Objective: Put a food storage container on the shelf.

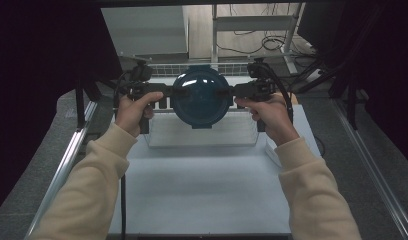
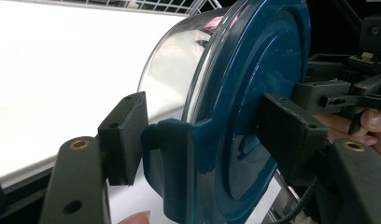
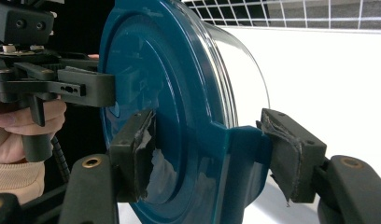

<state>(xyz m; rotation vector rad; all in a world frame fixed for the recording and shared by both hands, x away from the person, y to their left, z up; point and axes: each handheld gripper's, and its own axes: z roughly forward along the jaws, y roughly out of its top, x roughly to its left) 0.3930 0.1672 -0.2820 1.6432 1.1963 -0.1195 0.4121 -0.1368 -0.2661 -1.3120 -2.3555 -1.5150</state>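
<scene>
1. A round clear container with a dark blue lid (image 1: 200, 97) is held up between the two tongs, above a clear rectangular bin (image 1: 202, 131) that stands on the white surface (image 1: 202, 190).
2. The container is seen tipped on its side, with the lid turned toward the person.
3. The left tongs (image 1: 168, 93) are closed partway on the lid's left edge; in the left gripper view one pad is pressed on the lid's face and the other on the side latch tab (image 2: 172, 154).
4. The right tongs (image 1: 232, 92) are closed in the same way on the lid's right edge; in the right gripper view worn pads (image 3: 291, 156) are seen clamping the lid rim and its tab.
5. A wire grid (image 1: 164, 69) is seen behind the container, possibly a rack or fence.
</scene>
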